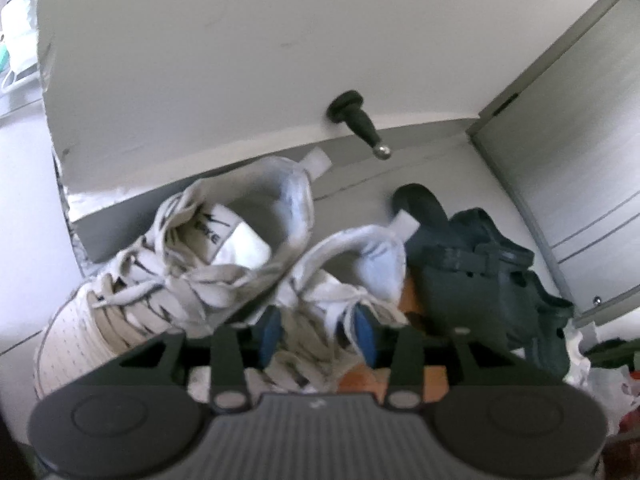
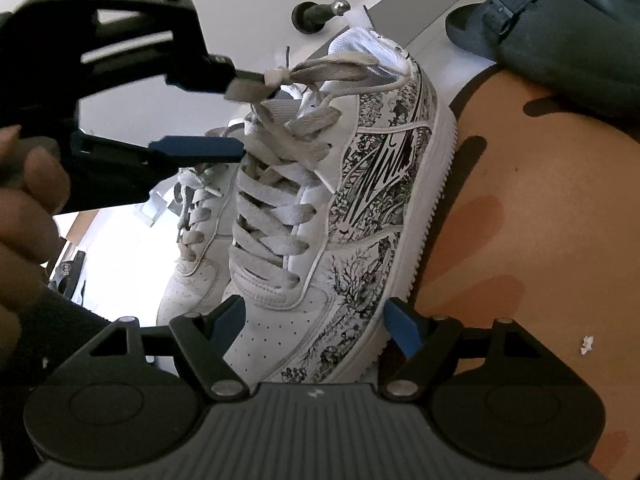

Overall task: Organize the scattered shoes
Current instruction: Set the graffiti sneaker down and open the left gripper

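The two white sneakers stand side by side on the floor near the wall, heels toward it: the printed sneaker point(image 2: 344, 208) with black drawings on its side, and the plain sneaker point(image 1: 160, 276) just beside it. Next to them sit the dark sandals point(image 1: 484, 272), close to a cabinet point(image 1: 568, 168). As a judgement, the pairing looks mostly done — both sneakers are lined up, and what remains is letting go and perhaps squaring them up.

The left gripper point(image 2: 236, 116) has its fingers spread over the top of the printed sneaker's tongue; a loop of lace point(image 2: 320, 70) lies against the upper finger, but the pads do not press on anything. The right gripper point(image 2: 314, 322) holds its fingers wide on either side of the printed sneaker's toe, apparently not touching it.

A door stopper point(image 1: 360, 120) sticks out of the wall point(image 1: 240, 60) behind the shoes. Only part of the hand point(image 2: 28, 200) on the left gripper shows. The plain sneaker's toe is cut off by the gripper body, and clutter at the right edge of the left view is too blurred to name — whether more shoes lie elsewhere cannot be told.
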The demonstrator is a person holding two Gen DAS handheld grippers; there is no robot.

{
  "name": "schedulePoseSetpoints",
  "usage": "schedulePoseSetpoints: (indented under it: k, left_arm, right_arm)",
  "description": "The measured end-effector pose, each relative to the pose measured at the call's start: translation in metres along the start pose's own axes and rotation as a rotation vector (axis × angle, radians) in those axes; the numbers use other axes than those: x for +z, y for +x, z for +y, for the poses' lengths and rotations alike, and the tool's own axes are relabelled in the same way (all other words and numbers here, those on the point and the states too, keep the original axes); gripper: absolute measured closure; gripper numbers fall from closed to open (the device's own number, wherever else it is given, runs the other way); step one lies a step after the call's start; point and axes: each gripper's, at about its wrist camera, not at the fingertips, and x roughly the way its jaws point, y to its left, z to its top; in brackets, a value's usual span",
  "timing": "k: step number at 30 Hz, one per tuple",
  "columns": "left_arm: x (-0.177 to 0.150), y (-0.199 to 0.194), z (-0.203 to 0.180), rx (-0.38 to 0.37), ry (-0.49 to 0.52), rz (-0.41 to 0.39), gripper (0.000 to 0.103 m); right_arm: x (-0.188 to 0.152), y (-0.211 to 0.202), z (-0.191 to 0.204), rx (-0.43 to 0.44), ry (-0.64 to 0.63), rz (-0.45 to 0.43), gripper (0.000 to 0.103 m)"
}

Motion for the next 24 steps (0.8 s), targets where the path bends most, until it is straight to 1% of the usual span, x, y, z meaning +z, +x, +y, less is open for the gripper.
schedulePoseSetpoints:
  k: [3,6,9,11,13,17,24]
  left_arm:
    - [0.0,-0.002,-0.002,-0.026,0.005,0.0,0.06]
    - [-0.001,-0.009,-0.005,-0.039,0.03,-0.014,0.06]
    - [-0.005,-0.012,-0.006,-0.06,0.03,-0.012,0.059]
    - [-0.007,-0.012,-0.006,-0.075,0.027,0.004,0.058]
    - [-0.01,-0.013,-0.007,-0.079,0.023,0.009,0.058]
    - [-0.012,-0.013,-0.01,-0.087,0.013,0.008,0.053]
    - [-0.02,-0.011,-0.03,-0.144,-0.005,0.024,0.048]
  right_arm:
    - [-0.001,0.007,0.004,0.013,0.009,-0.008,0.021]
    - [-0.002,0.011,0.01,-0.023,-0.032,-0.009,0.021]
    - [0.001,0.009,0.004,0.001,-0.009,-0.001,0.022]
    - [0.002,0.006,-0.001,0.001,-0.005,-0.013,0.022]
    - [0.006,-0.001,-0.006,-0.022,-0.004,-0.025,0.022]
    - [0.01,-0.016,-0.007,-0.045,-0.023,-0.042,0.022]
    - [0.024,-0.066,-0.014,-0.111,-0.035,-0.101,0.022]
